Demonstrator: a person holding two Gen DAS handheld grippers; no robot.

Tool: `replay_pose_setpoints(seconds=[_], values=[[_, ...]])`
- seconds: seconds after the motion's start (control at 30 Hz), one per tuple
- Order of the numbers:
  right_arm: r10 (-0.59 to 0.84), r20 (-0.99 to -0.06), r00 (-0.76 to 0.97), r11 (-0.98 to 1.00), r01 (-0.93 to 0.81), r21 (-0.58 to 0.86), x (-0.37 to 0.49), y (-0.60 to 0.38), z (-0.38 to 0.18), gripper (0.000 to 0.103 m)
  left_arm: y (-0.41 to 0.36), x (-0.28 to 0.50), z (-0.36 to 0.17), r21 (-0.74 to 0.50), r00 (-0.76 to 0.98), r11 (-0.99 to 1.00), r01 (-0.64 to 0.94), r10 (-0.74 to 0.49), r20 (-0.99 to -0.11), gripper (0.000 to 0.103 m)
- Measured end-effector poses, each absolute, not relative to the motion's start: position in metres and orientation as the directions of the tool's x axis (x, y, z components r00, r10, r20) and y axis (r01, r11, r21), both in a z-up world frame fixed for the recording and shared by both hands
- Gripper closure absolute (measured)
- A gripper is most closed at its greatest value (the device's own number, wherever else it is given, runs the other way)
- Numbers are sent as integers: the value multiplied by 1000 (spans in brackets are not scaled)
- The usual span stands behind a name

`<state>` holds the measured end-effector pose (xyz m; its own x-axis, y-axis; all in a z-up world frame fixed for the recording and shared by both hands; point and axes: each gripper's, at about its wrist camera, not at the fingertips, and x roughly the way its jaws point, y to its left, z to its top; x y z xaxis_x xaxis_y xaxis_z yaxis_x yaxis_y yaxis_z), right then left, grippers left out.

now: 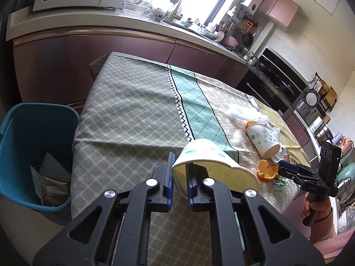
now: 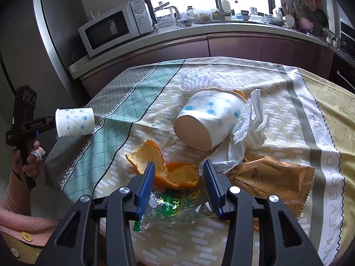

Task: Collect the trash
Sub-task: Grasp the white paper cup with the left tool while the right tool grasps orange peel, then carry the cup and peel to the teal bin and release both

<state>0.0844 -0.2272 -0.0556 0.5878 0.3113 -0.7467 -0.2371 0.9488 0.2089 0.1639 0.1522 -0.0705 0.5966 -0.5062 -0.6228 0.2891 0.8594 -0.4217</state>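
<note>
My left gripper [image 1: 180, 174] is shut on the rim of a white paper cup [image 1: 206, 157] with blue-green print, held sideways above the tablecloth [image 1: 133, 115]. The right wrist view shows that cup [image 2: 74, 122] at the far left. My right gripper [image 2: 179, 174] is low over the table with its blue fingers either side of an orange peel [image 2: 177, 177]; the pads do not visibly press it. A second paper cup [image 2: 206, 122] lies on its side beyond the peel, against crumpled tissue [image 2: 250, 119]. A gold snack wrapper [image 2: 273, 181] and a clear green wrapper [image 2: 175, 208] lie near the right gripper.
A blue bin [image 1: 33, 133] with paper trash inside stands on the floor at the table's left edge. White netted packing [image 2: 195, 77] lies behind the fallen cup. A kitchen counter with a microwave [image 2: 115, 26] runs behind the table. A person's hand [image 1: 315, 208] holds the right gripper's handle.
</note>
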Motion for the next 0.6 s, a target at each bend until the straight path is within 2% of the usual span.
replay_pose_setpoints(seconds=[0.13,0.2,0.27,0.37,0.6], values=[[309,-758,575,948,-245,201,87,-224,-60,69,154,162,-74,-422,595,861,282,-503,-628,94],[309,-761,570,948,-249,199,87,-223,-61,87,156,162,-76,-428,593,860,278,-504,-627,95],[312,-756,575,947,-248,203,86,-224,-59,89,158,162,-76,-434,592,858,274,-506,-627,95],[319,-741,591,946,-250,207,84,-226,-54,98,159,160,-75,-438,594,856,273,-508,-623,96],[364,-701,613,929,-286,233,81,-220,-37,99,165,156,-71,-448,609,850,275,-515,-603,98]])
